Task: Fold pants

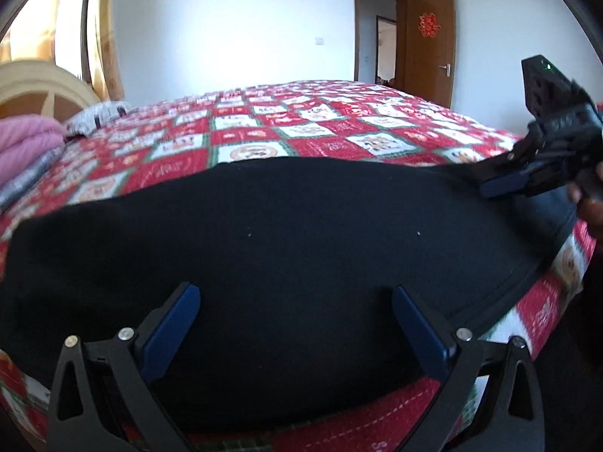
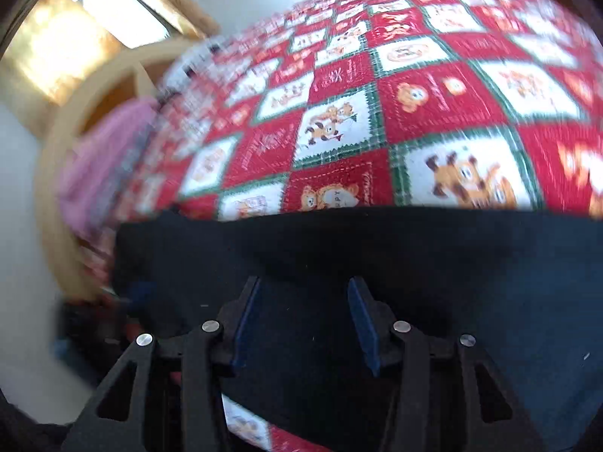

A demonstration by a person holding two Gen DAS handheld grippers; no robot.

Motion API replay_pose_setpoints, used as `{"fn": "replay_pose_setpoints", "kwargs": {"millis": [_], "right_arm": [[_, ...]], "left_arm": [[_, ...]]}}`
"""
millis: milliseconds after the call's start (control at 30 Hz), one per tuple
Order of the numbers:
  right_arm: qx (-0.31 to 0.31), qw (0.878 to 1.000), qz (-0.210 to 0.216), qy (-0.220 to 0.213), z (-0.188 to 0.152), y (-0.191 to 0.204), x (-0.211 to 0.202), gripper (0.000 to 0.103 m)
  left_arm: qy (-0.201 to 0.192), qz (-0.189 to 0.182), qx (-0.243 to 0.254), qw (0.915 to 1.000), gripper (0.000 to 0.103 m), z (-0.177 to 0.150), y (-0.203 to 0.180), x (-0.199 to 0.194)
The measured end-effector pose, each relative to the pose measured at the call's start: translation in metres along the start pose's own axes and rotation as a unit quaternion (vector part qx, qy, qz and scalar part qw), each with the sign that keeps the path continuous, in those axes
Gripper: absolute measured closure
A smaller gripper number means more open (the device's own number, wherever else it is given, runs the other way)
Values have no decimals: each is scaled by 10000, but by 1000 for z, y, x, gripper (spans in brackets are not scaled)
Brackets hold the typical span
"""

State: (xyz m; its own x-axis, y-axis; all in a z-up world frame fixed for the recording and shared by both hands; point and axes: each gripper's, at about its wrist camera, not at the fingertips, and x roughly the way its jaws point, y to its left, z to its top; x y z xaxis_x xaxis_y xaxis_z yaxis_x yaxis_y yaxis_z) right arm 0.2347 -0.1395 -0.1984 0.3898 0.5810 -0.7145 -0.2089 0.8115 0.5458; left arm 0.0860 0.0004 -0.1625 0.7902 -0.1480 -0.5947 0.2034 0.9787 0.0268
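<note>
On bed: black pants (image 1: 282,263) spread flat over a red patchwork quilt (image 1: 301,120).
Left gripper (image 1: 296,301): over the pants' near edge, jaws wide apart, nothing between them.
Right gripper (image 2: 303,293): at the pants' right end, jaws part-open, empty, above cloth.
Far left: pink bedding (image 1: 26,139).

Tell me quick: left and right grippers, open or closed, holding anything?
Left gripper: open, empty, over the black pants.
Right gripper: open, nothing between its fingers, over the pants.
</note>
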Motion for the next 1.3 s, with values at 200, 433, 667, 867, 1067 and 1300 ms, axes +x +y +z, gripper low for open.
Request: {"fn": "replay_pose_setpoints", "kwargs": {"millis": [200, 433, 667, 867, 1067, 1300], "right_arm": [[-132, 9995, -145, -255, -20, -3, -24, 54], [-309, 9928, -918, -708, -41, -26, -73, 54], [894, 9840, -655, -1397, -51, -100, -130, 54], [594, 9628, -2022, -1689, -53, -100, -167, 54], [389, 9611, -2219, -1600, -56, -113, -174, 54], [47, 9390, -2955, -1762, -57, -101, -180, 54]], "left_arm": [[-135, 92, 53, 9999, 0, -2, -8, -17], [192, -47, 232, 9995, 0, -2, -21, -3], [327, -163, 227, 9991, 0, 21, -30, -2], [600, -810, -106, 9948, 0, 48, -46, 13], [909, -591, 304, 9936, 0, 50, -76, 29], [744, -864, 514, 9921, 0, 70, -103, 24]]}}
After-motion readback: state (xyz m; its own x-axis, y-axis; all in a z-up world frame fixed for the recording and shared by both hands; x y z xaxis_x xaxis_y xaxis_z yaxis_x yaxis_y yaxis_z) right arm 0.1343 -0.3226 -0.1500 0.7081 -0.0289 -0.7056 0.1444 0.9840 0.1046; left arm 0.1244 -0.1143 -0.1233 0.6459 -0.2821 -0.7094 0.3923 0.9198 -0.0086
